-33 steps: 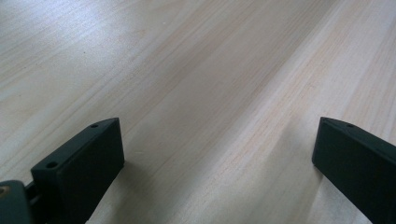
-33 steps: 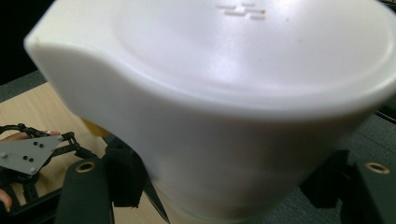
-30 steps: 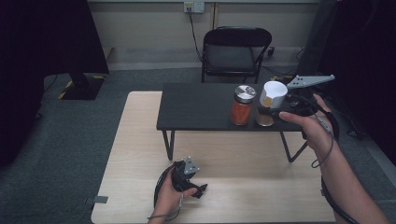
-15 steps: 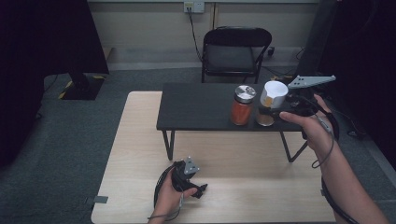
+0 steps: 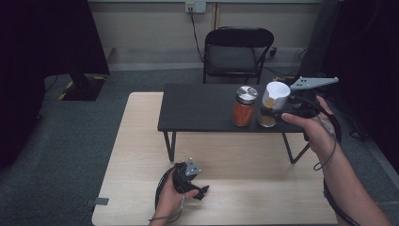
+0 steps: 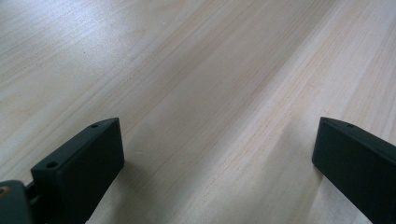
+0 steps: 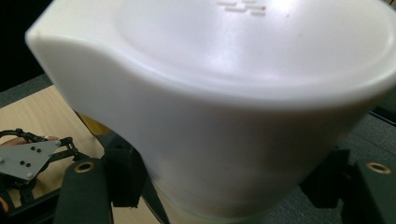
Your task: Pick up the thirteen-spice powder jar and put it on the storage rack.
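On the black low table (image 5: 197, 108) stands a red-filled jar (image 5: 243, 108) with a silver lid. To its right my right gripper (image 5: 271, 112) is shut on a white plastic cup (image 5: 275, 94), held just above a small brown round thing (image 5: 267, 121). In the right gripper view the cup (image 7: 224, 107) sits between the jaws of the right gripper (image 7: 224, 186), with its embossed flat end up. My left gripper (image 5: 200, 190) rests on the light wooden table (image 5: 136, 141). In its own view the left gripper (image 6: 219, 158) is open, with bare wood between the jaws.
A black folding chair (image 5: 233, 52) stands behind the low table. A dark stand (image 5: 82, 84) is on the carpet at the left. The low table's thin legs (image 5: 168, 143) rest on the wooden top. The left gripper's grey plate (image 7: 25, 158) appears low in the right gripper view.
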The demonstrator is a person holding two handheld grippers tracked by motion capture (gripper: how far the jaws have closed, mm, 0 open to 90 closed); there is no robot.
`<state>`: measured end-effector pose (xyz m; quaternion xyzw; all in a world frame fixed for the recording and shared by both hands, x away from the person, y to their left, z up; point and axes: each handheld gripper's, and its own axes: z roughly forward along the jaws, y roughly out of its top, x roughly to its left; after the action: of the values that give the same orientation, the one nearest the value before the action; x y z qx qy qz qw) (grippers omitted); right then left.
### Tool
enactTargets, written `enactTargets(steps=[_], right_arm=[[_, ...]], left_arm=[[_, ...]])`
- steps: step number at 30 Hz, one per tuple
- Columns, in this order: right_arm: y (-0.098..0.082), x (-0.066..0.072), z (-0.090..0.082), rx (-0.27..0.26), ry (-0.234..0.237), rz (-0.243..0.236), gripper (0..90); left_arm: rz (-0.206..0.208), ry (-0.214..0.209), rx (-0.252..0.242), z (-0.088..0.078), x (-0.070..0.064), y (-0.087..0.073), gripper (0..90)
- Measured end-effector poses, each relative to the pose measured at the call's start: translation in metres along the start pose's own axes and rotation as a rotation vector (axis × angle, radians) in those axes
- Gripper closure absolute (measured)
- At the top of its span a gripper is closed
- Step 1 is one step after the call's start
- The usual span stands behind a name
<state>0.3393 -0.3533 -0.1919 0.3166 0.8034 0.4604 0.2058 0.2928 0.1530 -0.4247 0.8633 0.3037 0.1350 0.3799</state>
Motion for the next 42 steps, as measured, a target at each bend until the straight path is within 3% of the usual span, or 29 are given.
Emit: enactTargets(steps=[18,29,42], right_arm=[[0.003,0.004,-0.003,0.014,0.006,0.007,12.6],[-0.005,0.006,-0.006,0.008,-0.009,0.031,0.0],[-0.018,0.007,-0.013,-0.01,0.002,0.041,0.1]], left_arm=[[0.0,0.0,0.0,0.0,0.0,0.0,1.6],[0.0,0.0,-0.001,0.0,0.0,0.0,1.6],[0.0,0.0,-0.001,0.0,0.0,0.0,1.6]])
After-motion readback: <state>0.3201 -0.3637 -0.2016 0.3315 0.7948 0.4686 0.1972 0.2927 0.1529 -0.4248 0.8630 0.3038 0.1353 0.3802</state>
